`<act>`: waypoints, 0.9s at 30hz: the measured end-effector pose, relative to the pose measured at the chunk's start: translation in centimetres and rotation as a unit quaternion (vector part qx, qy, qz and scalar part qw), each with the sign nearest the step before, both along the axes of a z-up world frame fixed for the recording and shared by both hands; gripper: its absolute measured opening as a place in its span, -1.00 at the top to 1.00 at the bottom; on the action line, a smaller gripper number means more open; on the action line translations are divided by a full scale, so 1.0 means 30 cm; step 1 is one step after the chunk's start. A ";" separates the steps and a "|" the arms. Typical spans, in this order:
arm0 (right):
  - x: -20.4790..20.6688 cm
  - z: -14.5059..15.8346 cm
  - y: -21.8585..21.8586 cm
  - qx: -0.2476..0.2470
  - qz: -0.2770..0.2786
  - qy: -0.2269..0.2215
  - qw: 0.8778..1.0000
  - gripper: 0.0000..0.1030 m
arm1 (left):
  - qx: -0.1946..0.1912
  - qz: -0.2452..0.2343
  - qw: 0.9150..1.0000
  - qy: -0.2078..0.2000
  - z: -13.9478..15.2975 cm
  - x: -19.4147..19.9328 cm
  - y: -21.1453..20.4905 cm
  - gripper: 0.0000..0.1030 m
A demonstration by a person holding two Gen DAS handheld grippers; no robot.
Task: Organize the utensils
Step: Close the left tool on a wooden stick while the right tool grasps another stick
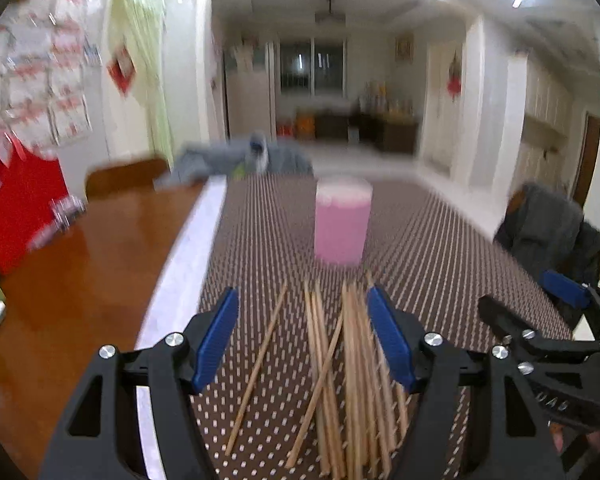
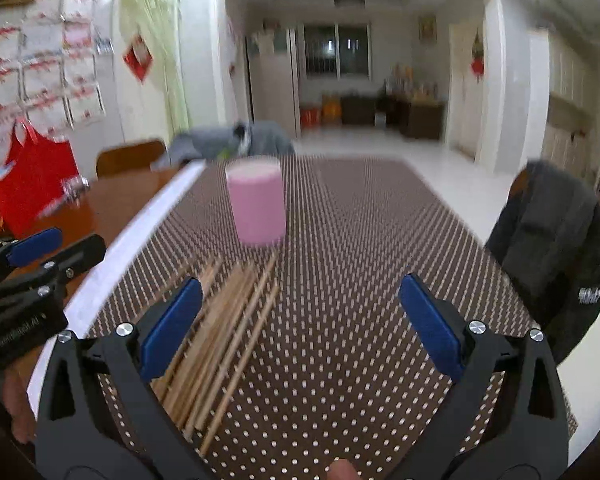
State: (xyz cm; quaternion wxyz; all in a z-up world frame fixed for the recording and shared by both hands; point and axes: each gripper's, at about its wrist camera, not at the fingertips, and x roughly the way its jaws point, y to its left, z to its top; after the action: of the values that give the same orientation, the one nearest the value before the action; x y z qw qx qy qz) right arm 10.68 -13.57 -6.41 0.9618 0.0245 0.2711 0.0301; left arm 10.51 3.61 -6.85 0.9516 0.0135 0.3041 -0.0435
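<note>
Here, listed by size:

Counter (image 1: 80, 248): brown wood, bare to the left of the left tool.

Cloth (image 2: 360, 220): brown with white dots, white border, spread on the counter beneath both tools.

Dark jacket (image 2: 552, 232): draped over a chair, right of the right tool, off the counter's edge.

Pink cup (image 1: 342, 222): upright on the cloth, ahead of the left tool and past the far ends of the sticks; ahead and left of the right tool.

Wooden chopsticks (image 1: 352, 364): loose pile lying flat on the cloth, mostly between the left tool's fingers and toward its right finger; one stick apart on the left side of that gap, another crossed diagonally over the pile. Beside and beneath the right tool's left finger.

Left tool (image 1: 304, 304): blue-padded fingers spread apart, gripping nothing, raised above the pile.

Right tool (image 2: 302, 290): fingers spread wide, gripping nothing, dotted cloth between them.
</note>
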 end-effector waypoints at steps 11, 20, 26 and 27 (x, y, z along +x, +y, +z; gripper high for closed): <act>0.132 -0.163 0.008 0.018 0.022 0.134 0.991 -0.49 | -0.006 -0.052 0.980 0.192 -0.209 0.259 0.127 -0.29; 0.252 -0.221 0.017 0.042 0.043 0.210 0.976 -0.11 | 0.018 -0.032 0.967 0.252 -0.306 0.397 0.173 0.00; 0.336 -0.238 0.068 0.022 0.054 0.257 0.965 0.00 | 0.048 -0.025 0.961 0.271 -0.330 0.435 0.160 0.24; 0.350 -0.244 0.074 0.016 0.052 0.266 0.963 0.04 | 0.050 -0.024 0.961 0.272 -0.329 0.437 0.161 0.25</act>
State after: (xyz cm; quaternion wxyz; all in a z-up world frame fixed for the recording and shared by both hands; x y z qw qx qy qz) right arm 21.17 -11.34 -13.73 0.8518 0.0326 0.5172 0.0766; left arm 23.63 8.43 -16.70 0.8298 0.0562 0.5527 -0.0532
